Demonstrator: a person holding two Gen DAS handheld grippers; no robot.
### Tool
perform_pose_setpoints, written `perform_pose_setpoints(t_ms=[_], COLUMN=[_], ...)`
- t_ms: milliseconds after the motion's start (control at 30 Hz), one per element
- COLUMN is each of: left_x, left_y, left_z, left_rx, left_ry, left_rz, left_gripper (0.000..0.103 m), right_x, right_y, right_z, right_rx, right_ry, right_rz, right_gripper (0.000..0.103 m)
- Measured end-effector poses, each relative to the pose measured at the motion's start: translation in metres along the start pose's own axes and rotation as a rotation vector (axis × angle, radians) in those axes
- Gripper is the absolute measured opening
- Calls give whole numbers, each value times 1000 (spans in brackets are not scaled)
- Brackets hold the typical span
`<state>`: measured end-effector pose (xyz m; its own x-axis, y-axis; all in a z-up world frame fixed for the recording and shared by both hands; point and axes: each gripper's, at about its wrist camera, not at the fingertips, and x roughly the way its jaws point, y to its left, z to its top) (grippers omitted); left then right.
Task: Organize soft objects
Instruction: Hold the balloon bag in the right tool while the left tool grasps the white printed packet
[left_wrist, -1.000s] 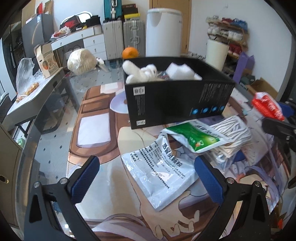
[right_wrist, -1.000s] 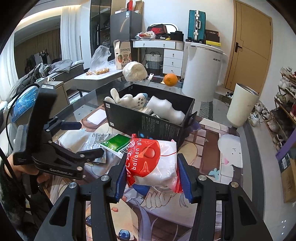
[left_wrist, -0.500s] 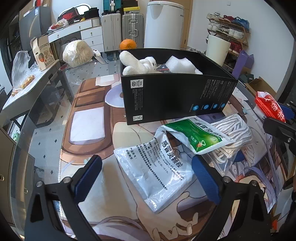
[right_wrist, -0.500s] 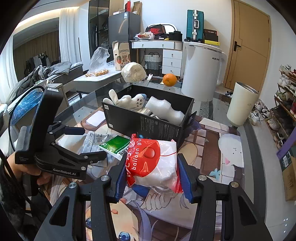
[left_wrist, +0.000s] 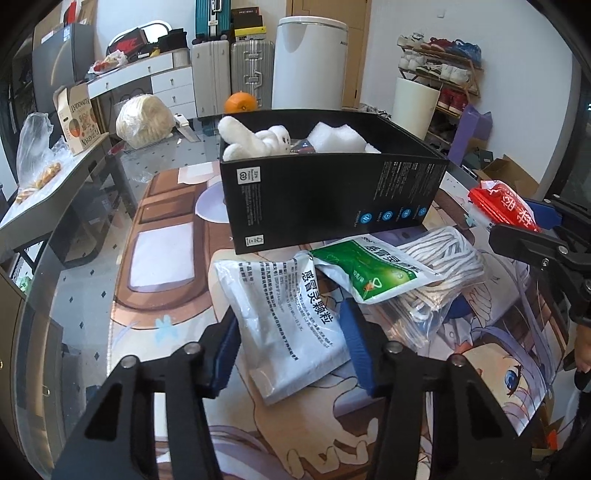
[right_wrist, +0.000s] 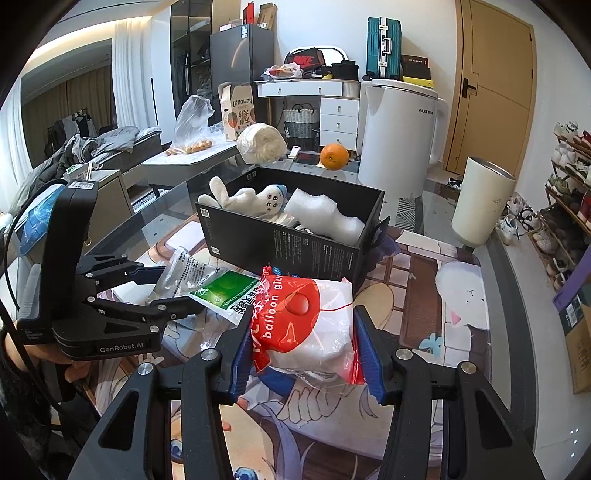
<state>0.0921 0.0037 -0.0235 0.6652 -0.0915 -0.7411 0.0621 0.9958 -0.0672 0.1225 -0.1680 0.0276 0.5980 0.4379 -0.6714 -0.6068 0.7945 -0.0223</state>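
A white printed packet (left_wrist: 288, 321) lies flat on the mat between the blue pads of my left gripper (left_wrist: 288, 325). Its jaws are closing, and the pads touch the packet's two side edges. A green packet (left_wrist: 373, 266) and a clear bag of white cord (left_wrist: 447, 258) overlap just to the right. Behind them stands the open black box (left_wrist: 332, 199), holding a white plush toy (left_wrist: 255, 142) and white foam (left_wrist: 340, 138). My right gripper (right_wrist: 303, 332) is shut on a red-and-white balloon bag (right_wrist: 306, 325), held above the mat in front of the box (right_wrist: 295, 243). The left gripper (right_wrist: 173, 291) shows at the left of the right wrist view.
An orange (right_wrist: 334, 157) and a wrapped white bundle (right_wrist: 262, 142) sit on the glass table beyond the box. A tall white appliance (right_wrist: 399, 140) and a cream bin (right_wrist: 480, 203) stand behind. A grey side table (left_wrist: 55, 184) is at the left.
The left jaws have narrowed from wide apart to the edges of the white packet, and the gripper has come slightly closer to it. The right gripper and its bag have not moved.
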Motion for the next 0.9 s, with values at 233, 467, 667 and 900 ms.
perform_pose_setpoints(t_ms=[233, 467, 667, 900], left_x=[-2, -8, -7, -4], left_y=[0, 0, 2, 4], left_z=[-1, -3, -4, -4], left_rx=[1, 0, -4, -23], left_ry=[-18, -46, -54, -26], left_rz=[7, 13, 25, 11], left_gripper=[45, 37, 18, 32], right_x=[0, -3, -3, -4], right_y=[1, 2, 1, 2], right_z=[-1, 0, 0, 0], right_rx=[-5, -8, -7, -10], right_ry=[-4, -18, -22, -21], right_rz=[-5, -10, -11, -9], right_gripper=[50, 50, 50, 50])
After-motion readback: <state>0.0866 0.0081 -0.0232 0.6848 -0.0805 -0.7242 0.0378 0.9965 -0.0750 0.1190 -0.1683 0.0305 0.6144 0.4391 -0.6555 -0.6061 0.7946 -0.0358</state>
